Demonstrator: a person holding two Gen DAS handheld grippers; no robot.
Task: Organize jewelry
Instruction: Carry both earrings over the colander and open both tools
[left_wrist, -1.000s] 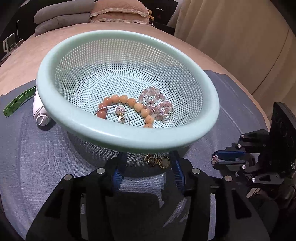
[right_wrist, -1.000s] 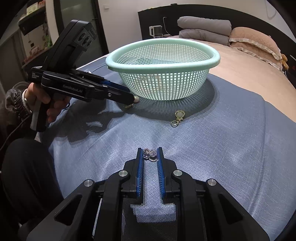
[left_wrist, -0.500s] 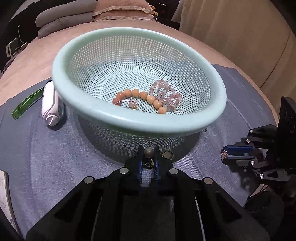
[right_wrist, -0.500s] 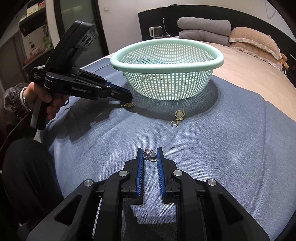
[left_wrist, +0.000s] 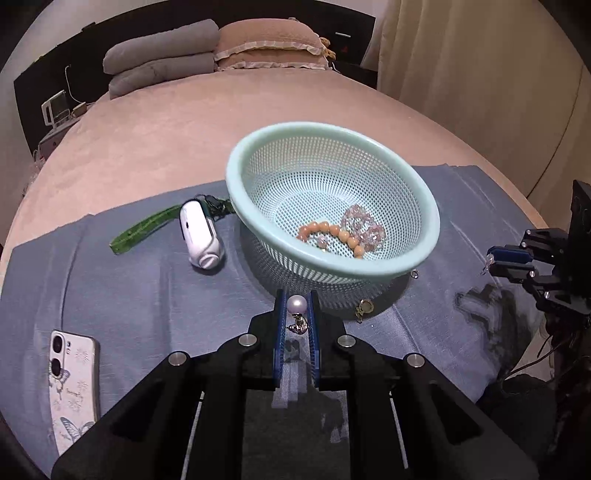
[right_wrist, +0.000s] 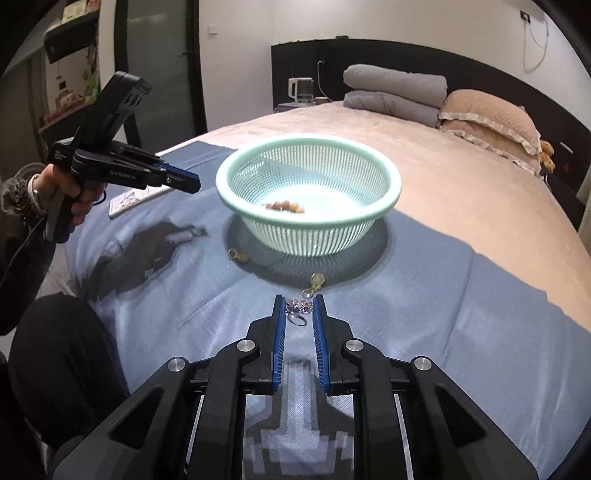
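A mint-green mesh basket (left_wrist: 391, 275) (right_wrist: 388, 206) stands on a blue cloth (left_wrist: 129, 295). In it lie an orange bead bracelet (left_wrist: 332, 232) and a pink crystal bracelet (left_wrist: 364, 227). My left gripper (left_wrist: 296, 306) is shut on a pearl earring (left_wrist: 296, 305), held above the cloth in front of the basket; it also shows in the right wrist view (right_wrist: 192, 182). My right gripper (right_wrist: 299, 306) is shut on a sparkly ring (right_wrist: 300, 308), raised over the cloth. Two gold earrings (right_wrist: 316, 282) (right_wrist: 236, 254) lie beside the basket.
A white device (left_wrist: 201, 236) and a green strap (left_wrist: 144, 229) lie left of the basket. A phone (left_wrist: 72, 387) lies at the cloth's left front. Pillows (left_wrist: 266, 44) and folded blankets (left_wrist: 159, 62) sit at the bed's far end. The other gripper (left_wrist: 491, 260) is at right.
My left gripper closed on the pearl earring by the basket and lifted it up and back. My right gripper rose with the ring, so the basket looks farther and lower.
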